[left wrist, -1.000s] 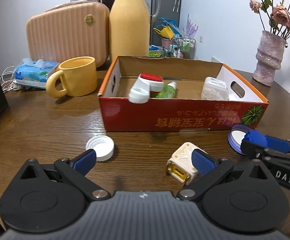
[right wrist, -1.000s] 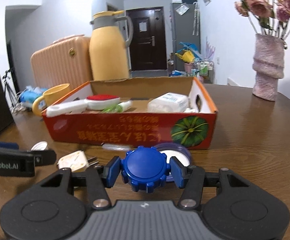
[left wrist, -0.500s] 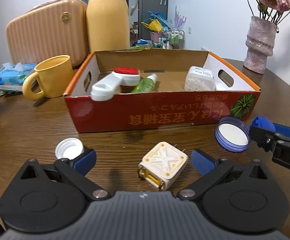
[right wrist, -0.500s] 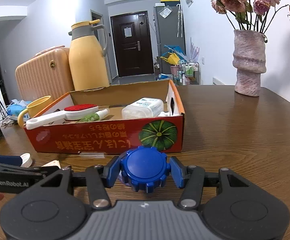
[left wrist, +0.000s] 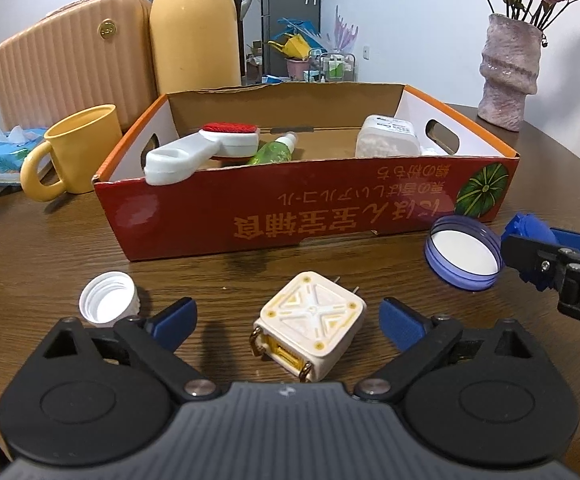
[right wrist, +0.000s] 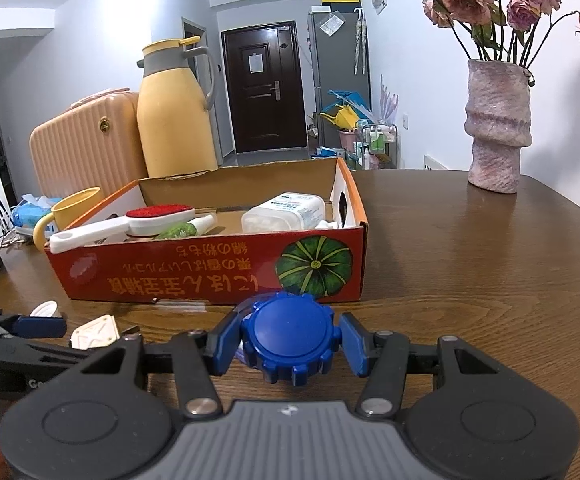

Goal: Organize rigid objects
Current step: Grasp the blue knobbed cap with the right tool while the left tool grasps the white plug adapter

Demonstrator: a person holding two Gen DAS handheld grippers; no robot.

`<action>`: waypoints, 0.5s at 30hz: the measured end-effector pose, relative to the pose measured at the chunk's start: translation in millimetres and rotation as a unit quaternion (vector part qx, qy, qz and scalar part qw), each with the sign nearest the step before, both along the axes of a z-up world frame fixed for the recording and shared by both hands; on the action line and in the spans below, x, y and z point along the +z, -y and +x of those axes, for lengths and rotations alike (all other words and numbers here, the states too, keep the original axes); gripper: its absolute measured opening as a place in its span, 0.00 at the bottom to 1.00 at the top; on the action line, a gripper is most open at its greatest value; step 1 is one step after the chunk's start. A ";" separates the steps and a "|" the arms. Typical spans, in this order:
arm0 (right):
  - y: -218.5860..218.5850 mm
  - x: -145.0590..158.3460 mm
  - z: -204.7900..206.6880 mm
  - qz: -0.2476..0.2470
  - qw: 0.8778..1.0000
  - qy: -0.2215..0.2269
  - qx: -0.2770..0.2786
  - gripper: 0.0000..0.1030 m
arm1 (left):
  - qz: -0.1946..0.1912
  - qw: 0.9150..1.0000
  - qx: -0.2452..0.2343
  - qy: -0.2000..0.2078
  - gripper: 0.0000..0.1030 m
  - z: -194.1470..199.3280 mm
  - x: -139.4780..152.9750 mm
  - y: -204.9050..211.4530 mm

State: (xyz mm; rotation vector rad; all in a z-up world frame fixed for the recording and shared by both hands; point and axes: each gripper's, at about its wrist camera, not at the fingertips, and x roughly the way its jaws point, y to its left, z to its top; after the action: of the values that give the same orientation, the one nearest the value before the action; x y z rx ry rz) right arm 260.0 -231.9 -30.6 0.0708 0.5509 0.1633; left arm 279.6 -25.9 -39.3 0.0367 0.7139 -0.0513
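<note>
The left gripper (left wrist: 287, 322) is just closing its wide jaws around the cream square plug adapter (left wrist: 310, 330), not yet touching; the right gripper (right wrist: 287, 346) is clamping a blue ridged round cap (right wrist: 290, 340).

Three caps (left wrist: 462, 257), one charger (left wrist: 310, 330)

The worktop (left wrist: 29, 272) is dark wood with visible grain and a soft sheen. The box (left wrist: 330, 216) is printed cardboard, glossy red outside, raw brown inside. The charger plug (left wrist: 310, 320) looks like matt cream plastic with metal prongs. The white cap (left wrist: 107, 298) and the blue knob (right wrist: 290, 338) are smooth plastic. The vase (right wrist: 498, 128) has a rough, mottled pink surface. The mug (left wrist: 79, 148) is smooth matt yellow.
</note>
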 end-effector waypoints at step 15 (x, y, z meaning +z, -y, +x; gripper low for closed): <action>-3.1 -2.1 -0.7 -0.006 1.000 -0.002 0.003 0.51 | -0.011 0.999 -0.036 0.000 0.55 -3.6 -3.7 3.0</action>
State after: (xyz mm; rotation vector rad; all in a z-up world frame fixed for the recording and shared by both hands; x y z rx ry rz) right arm 259.3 -228.8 -32.8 0.0573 0.5560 0.1649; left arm 276.0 -29.0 -43.0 0.0414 0.7116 -0.1290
